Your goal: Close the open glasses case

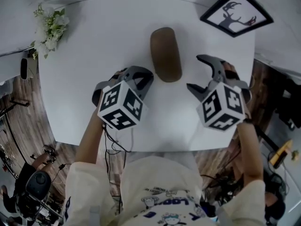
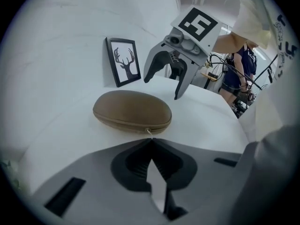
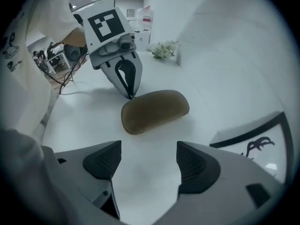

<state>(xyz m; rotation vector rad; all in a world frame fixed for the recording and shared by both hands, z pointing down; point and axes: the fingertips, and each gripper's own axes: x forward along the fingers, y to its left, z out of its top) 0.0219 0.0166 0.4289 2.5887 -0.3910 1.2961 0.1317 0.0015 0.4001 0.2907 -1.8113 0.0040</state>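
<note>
The brown glasses case [image 1: 165, 54] lies with its lid down in the middle of the white table [image 1: 84, 79]. In the left gripper view the case [image 2: 132, 111] sits just beyond my left gripper [image 2: 151, 139], whose jaws are shut. A small light zipper pull [image 2: 149, 131] reaches their tip; I cannot tell if it is pinched. The right gripper view shows my left gripper [image 3: 131, 95] touching the case's [image 3: 154, 110] near-left end. My right gripper [image 3: 145, 161] is open and empty, a little short of the case. In the head view my left gripper [image 1: 141, 81] and my right gripper [image 1: 196, 72] flank the case.
A framed deer picture [image 1: 236, 12] stands at the table's far right corner, and a small bunch of white flowers [image 1: 49, 25] at the far left corner. The table's near edge [image 1: 155, 149] is close to my body. Cables and equipment lie on the floor around the table.
</note>
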